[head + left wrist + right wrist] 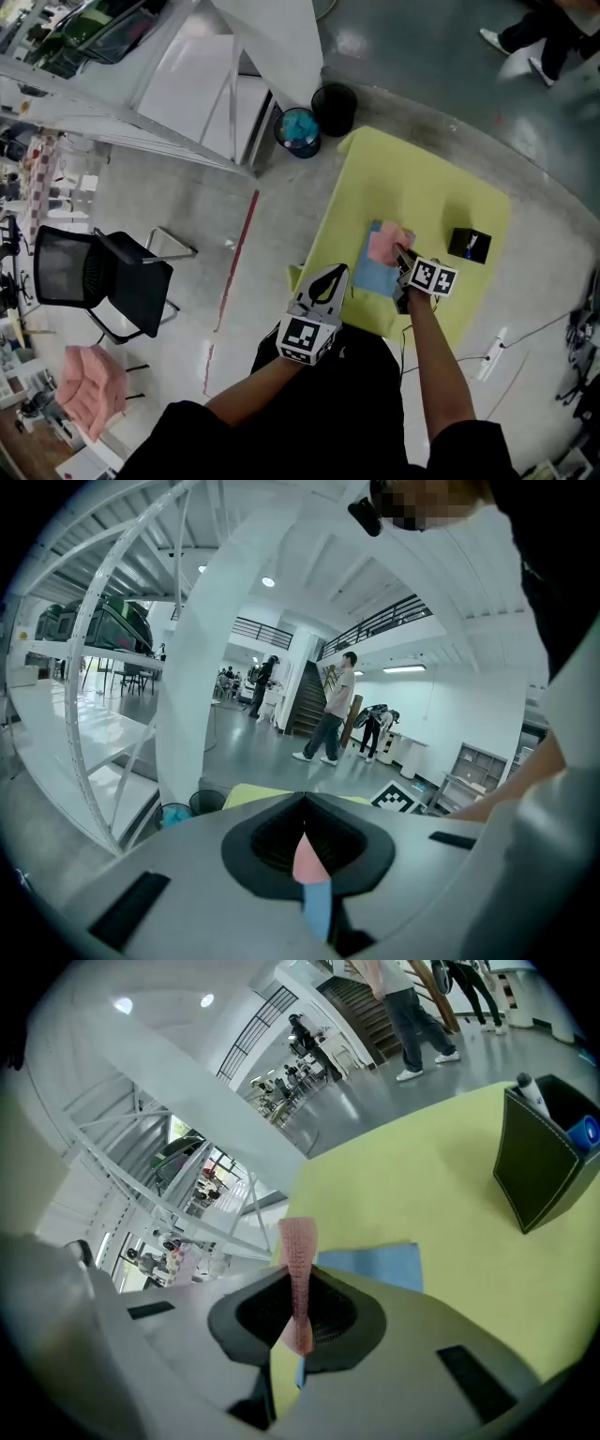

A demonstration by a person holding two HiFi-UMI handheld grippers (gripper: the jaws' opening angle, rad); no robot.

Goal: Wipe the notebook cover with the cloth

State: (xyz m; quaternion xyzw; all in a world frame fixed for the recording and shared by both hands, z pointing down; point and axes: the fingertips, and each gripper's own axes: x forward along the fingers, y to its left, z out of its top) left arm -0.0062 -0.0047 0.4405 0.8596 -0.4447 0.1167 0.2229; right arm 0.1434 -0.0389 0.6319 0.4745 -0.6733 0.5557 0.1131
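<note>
right tool [405, 262] – clamped on pink cloth [384, 246]; cloth on blue notebook [373, 278] | left tool [330, 273] – jaws together, just beside notebook

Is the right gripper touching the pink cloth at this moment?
Touching. The right gripper view shows the pink cloth pinched between the shut jaws of the right gripper, with a strip of it standing up out of them.

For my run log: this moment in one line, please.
right gripper: shut on cloth | cloth: on notebook | left gripper: shut, empty
</note>
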